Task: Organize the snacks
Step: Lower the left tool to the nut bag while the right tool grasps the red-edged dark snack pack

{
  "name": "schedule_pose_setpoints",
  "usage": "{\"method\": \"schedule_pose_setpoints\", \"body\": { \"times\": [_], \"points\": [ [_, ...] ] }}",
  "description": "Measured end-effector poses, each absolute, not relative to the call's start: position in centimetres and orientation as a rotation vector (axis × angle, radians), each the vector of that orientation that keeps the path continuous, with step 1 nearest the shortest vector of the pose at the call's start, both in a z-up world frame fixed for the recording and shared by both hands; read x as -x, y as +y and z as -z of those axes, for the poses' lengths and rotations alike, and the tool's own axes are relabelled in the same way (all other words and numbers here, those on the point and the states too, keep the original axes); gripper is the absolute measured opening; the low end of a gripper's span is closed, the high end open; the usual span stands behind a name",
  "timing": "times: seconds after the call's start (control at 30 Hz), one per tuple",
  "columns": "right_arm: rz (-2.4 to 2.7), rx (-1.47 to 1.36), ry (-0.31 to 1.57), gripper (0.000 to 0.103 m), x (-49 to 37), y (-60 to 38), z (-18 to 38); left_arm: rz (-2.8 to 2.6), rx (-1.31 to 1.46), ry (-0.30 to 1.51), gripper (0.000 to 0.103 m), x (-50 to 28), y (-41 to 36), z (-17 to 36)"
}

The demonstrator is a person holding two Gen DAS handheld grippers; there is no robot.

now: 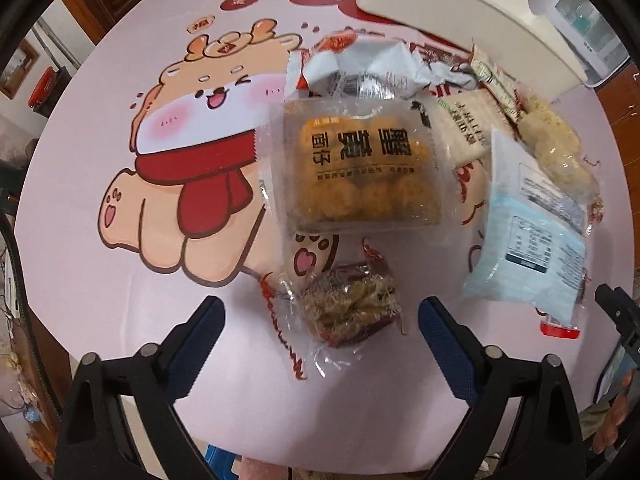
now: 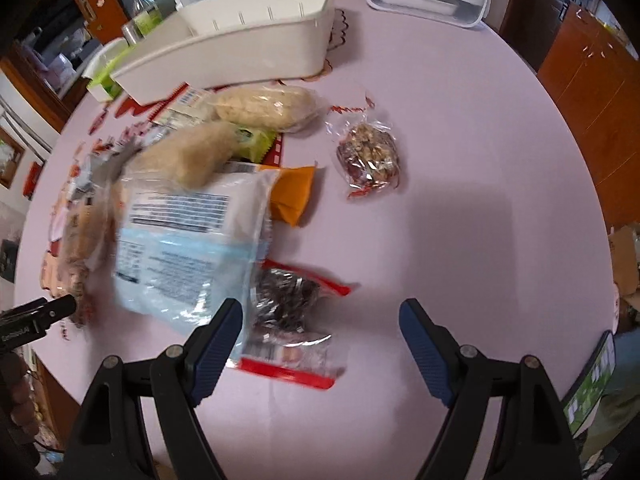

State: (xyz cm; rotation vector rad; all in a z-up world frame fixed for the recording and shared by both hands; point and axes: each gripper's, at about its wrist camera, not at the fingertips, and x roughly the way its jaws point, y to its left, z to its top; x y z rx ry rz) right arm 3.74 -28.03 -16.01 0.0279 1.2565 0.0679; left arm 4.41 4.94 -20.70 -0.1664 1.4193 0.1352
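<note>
The left gripper has its fingers apart, with a clear-wrapped nut date lying between them on the table. The right gripper also stands with fingers apart; a red-edged foil packet lies just beside its left finger, perhaps touching. Bare pink table spreads beyond the right finger.

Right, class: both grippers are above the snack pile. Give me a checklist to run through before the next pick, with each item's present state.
1. Left gripper open: ok.
2. Small clear-wrapped snack lies between its fingers, untouched: ok.
3. Right gripper open: ok.
4. Red-edged packet free to lift: not ok, light blue bag overlaps it.
5. White bin has room: cannot tell.
</note>
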Motion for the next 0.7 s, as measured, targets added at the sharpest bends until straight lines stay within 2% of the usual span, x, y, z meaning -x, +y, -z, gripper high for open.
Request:
{"method": "schedule_pose_setpoints", "body": {
  "times": [0.07,0.4,0.6,0.63,0.7],
  "points": [
    [-0.079,-0.02,1.268,0.076,-4.0,-28.4,16.8,-0.139,0.169,1.434,0.094,-4.8,4.8,21.4],
    [-0.147,-0.05,1.318,0.076,-4.8,-27.7,19.5,-0.12,0.182,1.465,0.094,-5.4,4.0,22.5],
    [-0.143,0.058,1.307,0.076,-4.8,-25.4,20.3,-0.113,0.182,1.467,0.094,-5.9,3.3,22.6],
    [-0.147,0.068,1.3,0.071,-4.7,-25.1,20.3,-0.116,0.181,1.469,0.094,-6.0,3.2,22.7],
    [-0.173,0.069,1.291,0.054,-4.7,-24.7,20.1,-0.128,0.173,1.479,0.094,-6.2,3.0,23.2]
  ]
}}
